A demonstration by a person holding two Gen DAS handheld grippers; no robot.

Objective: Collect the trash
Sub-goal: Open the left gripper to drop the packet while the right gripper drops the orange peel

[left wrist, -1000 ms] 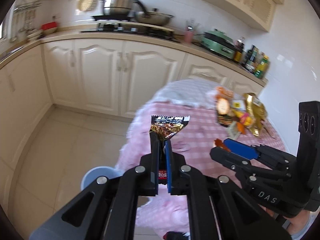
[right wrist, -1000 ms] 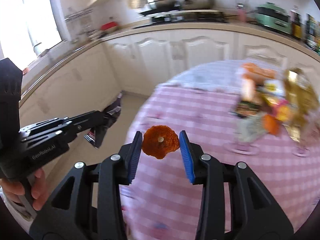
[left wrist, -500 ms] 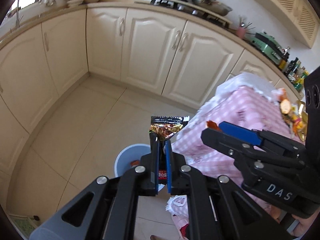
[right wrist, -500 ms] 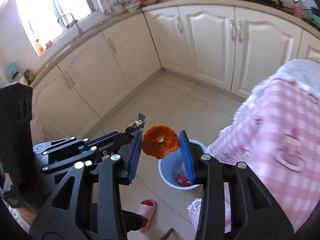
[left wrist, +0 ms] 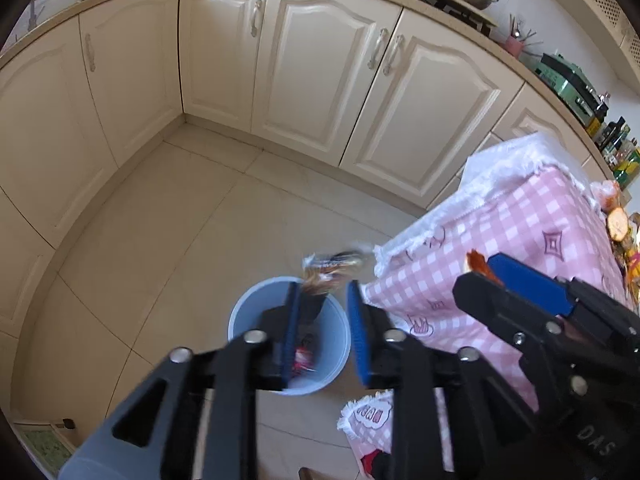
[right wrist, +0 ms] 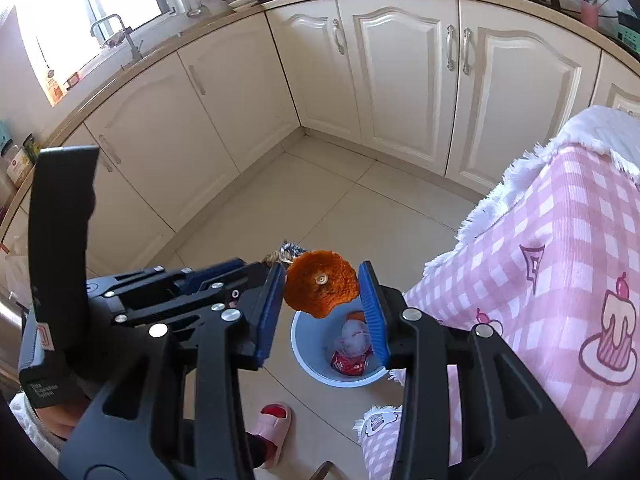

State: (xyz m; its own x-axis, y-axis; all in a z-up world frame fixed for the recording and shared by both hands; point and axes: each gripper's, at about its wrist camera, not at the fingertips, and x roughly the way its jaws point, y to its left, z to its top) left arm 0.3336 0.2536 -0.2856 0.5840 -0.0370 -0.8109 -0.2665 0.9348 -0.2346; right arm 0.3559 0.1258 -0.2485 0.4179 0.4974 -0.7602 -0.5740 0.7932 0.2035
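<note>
Over the round pale-blue plastic bin [left wrist: 289, 336], the left tool [left wrist: 320, 300] was opening, freeing a crinkled foil snack wrapper [left wrist: 326, 270]; the right tool [right wrist: 322, 294] gripped a dried orange peel disc [right wrist: 320, 288], not yet dropped.

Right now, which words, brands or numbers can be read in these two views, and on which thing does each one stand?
"DAS": on the body of the right gripper, in the left wrist view.
White print on the left gripper body: too small to read.
Red wrapper in the blue bin: not readable.
Snack wrapper between the opening left jaws: blurred, unreadable.
</note>
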